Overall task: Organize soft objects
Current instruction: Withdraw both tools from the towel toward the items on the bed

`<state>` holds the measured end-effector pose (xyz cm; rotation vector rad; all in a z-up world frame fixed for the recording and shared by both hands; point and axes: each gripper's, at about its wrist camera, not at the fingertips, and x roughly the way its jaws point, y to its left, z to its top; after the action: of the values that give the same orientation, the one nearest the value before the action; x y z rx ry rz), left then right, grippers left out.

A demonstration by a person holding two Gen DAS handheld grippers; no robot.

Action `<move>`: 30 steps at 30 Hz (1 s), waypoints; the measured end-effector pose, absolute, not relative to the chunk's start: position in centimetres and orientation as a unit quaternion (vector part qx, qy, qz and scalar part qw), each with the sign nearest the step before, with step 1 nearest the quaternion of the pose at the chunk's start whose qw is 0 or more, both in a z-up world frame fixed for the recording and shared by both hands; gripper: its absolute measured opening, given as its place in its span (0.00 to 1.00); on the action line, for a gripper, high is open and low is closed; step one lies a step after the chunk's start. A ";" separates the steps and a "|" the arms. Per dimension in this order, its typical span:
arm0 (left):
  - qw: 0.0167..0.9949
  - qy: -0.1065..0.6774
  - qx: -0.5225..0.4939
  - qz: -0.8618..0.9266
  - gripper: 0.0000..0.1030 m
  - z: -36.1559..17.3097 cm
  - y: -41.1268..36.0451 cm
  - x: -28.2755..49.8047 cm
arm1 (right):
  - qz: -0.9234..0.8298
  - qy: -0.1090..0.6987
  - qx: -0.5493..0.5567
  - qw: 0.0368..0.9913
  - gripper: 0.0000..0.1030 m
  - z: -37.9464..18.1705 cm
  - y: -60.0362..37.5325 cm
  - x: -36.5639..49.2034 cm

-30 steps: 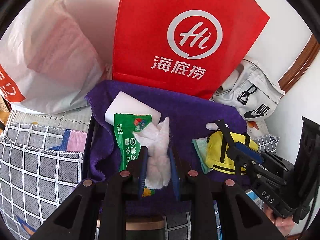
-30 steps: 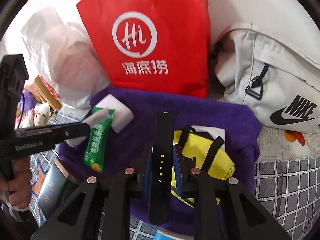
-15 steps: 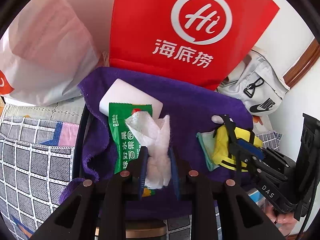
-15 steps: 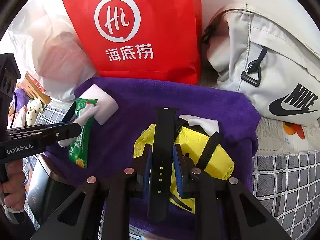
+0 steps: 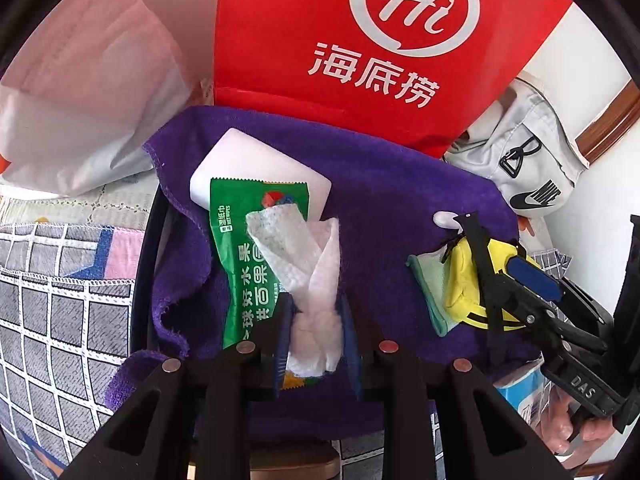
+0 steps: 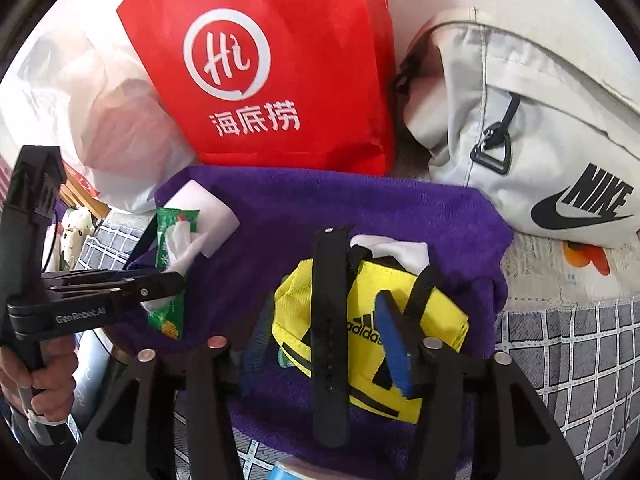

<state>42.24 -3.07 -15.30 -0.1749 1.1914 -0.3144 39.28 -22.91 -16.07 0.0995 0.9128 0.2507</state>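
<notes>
My left gripper [image 5: 316, 340] is shut on a white wet wipe [image 5: 308, 264], held over a green wipe packet [image 5: 248, 256] and a white sponge block [image 5: 256, 168] on a purple towel [image 5: 392, 200]. My right gripper [image 6: 324, 348] is open; a black watch strap [image 6: 328, 320] lies between its spread blue pads, resting on a yellow Adidas pouch [image 6: 416, 312] on the purple towel [image 6: 300, 208]. The left gripper [image 6: 160, 284] with the wipe also shows in the right wrist view, and the right gripper [image 5: 516, 280] shows in the left wrist view.
A red paper bag [image 6: 272, 72] stands behind the towel. A grey Nike bag [image 6: 540, 128] lies at the right, a white plastic bag [image 5: 80, 80] at the left. A checked cloth [image 5: 52, 320] covers the surface around the towel.
My right gripper has opened and let go of the black strap, which now lies on the yellow pouch. My left gripper moved forward with the wipe still held.
</notes>
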 end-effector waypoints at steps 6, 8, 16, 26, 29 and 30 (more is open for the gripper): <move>0.805 0.567 -0.090 -0.150 0.39 -15.0 -2.7 42.1 | 0.138 0.430 0.049 0.891 0.56 -15.1 -22.7 38.5; 0.807 0.566 -0.084 -0.146 0.45 -14.7 -2.7 42.0 | 0.140 0.425 0.045 0.893 0.56 -14.7 -22.4 38.2; 0.826 0.540 -0.081 -0.137 0.45 -11.6 -2.0 40.0 | 0.134 0.390 0.049 0.910 0.56 -12.0 -22.1 35.5; 0.846 0.510 -0.080 -0.135 0.45 -8.3 -0.4 33.0 | 0.128 0.376 0.122 0.910 0.67 -9.7 -23.4 29.6; 0.841 0.515 -0.093 -0.141 0.45 -8.3 0.3 31.2 | 0.120 0.389 0.118 0.906 0.67 -10.0 -23.4 27.4; 0.838 0.517 -0.096 -0.145 0.45 -8.3 0.4 30.4 | 0.120 0.393 0.116 0.904 0.67 -10.1 -23.4 26.6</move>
<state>30.42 0.37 -8.28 -0.2025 1.0929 -0.3063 26.60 -23.42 -10.15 0.2406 0.8112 0.2474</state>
